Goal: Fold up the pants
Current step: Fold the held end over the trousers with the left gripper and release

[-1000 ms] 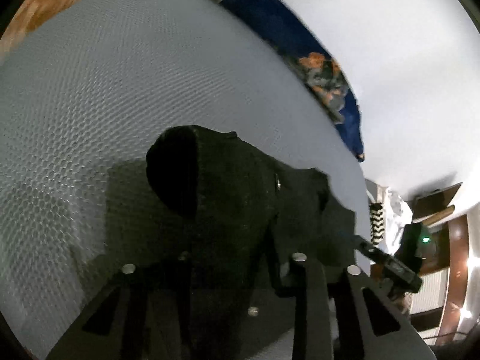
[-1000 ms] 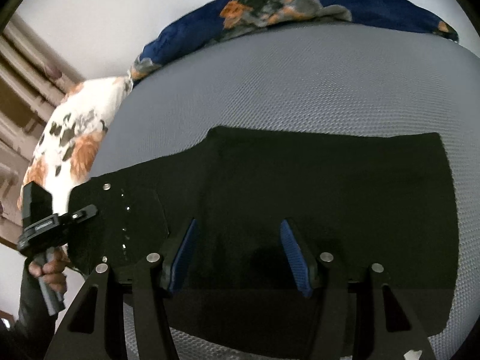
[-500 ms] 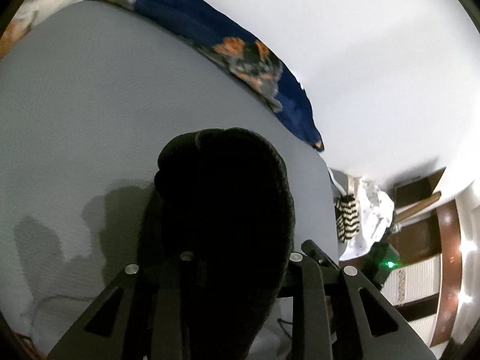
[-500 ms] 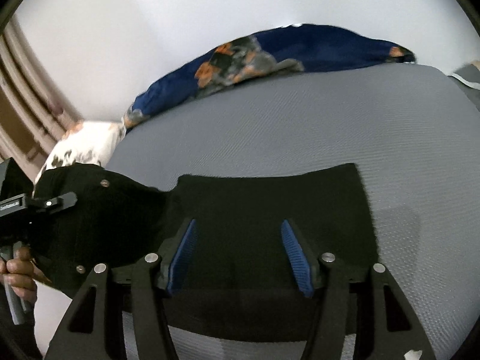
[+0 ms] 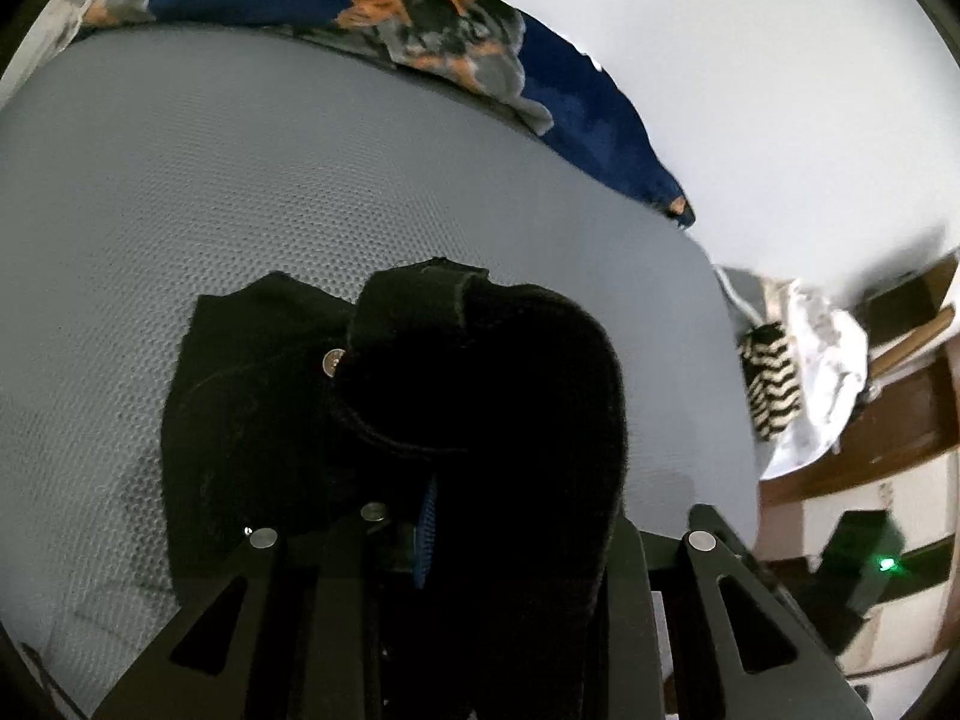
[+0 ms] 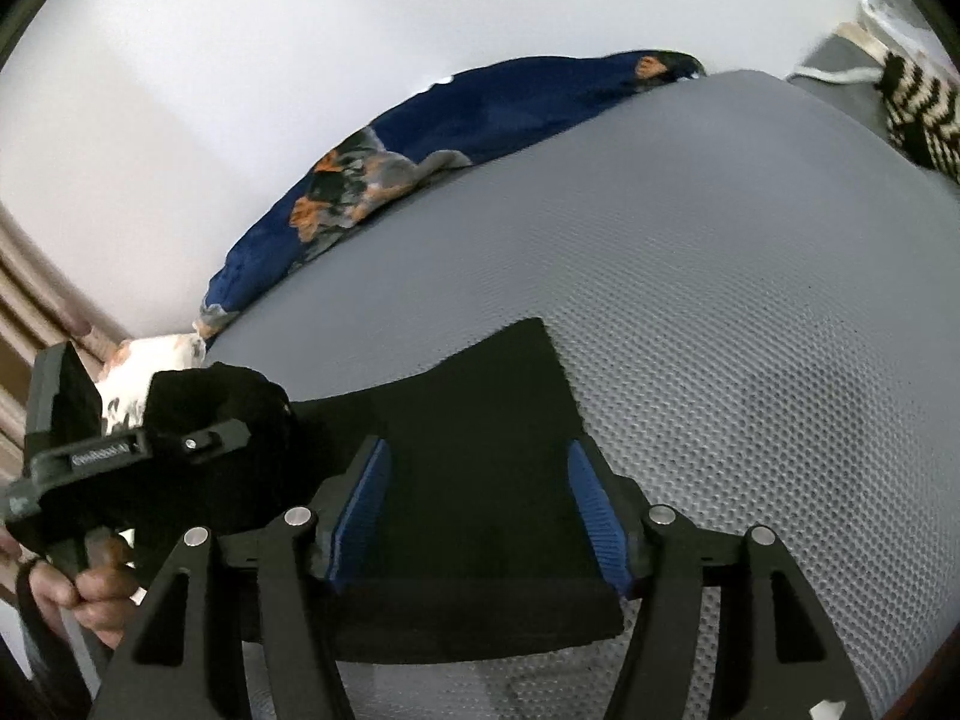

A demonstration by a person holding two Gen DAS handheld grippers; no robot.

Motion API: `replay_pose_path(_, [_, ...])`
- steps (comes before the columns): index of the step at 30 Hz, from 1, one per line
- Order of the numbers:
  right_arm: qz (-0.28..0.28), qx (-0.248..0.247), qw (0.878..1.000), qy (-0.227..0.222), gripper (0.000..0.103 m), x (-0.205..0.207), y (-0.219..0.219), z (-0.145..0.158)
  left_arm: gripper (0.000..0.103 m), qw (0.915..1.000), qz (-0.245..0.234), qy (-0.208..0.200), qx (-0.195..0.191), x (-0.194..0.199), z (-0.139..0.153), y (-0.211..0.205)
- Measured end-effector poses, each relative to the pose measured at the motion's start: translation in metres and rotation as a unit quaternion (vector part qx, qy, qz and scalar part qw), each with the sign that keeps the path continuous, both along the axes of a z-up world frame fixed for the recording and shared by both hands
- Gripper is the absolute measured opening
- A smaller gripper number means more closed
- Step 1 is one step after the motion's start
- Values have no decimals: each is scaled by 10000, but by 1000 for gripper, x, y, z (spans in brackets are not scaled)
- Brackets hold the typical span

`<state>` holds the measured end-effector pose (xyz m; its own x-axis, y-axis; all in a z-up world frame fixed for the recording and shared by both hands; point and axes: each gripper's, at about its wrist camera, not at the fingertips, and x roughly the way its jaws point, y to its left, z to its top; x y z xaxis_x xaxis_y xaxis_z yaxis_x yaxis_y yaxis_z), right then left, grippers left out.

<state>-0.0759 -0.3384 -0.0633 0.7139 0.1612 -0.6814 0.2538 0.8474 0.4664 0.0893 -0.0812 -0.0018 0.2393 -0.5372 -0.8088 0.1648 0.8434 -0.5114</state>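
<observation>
Pants (image 5: 492, 420) bunched in left jaws – right jaws just widening, fabric between, ungripped.

Grey mattress (image 6: 750, 360) lies open (blue blanket (image 6: 480, 114) edges it).

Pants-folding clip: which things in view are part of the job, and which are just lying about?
Part of the job:
- black pants
- left gripper, clamped on a bunched part of the pants
- right gripper, jaws apart over the pants
- grey bed under the pants

Lying about:
- blue floral blanket
- striped cloth
</observation>
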Motion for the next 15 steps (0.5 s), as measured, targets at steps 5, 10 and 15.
replay_pose_path(5, [-58,105,9999,-1,60,0,-7,-3,31,9997,-172,-22,184,-5,-14,-12])
replay_pose_path(10, [-76,124,9999,34,60,-1,-10,-6,46,9994,-314,-35,156,-6,-14,-14])
replay_pose_path(15, [-9,110,9998,144,60,1,-7,-10,65,9978,-568,-140,-316,-15,-6,-9])
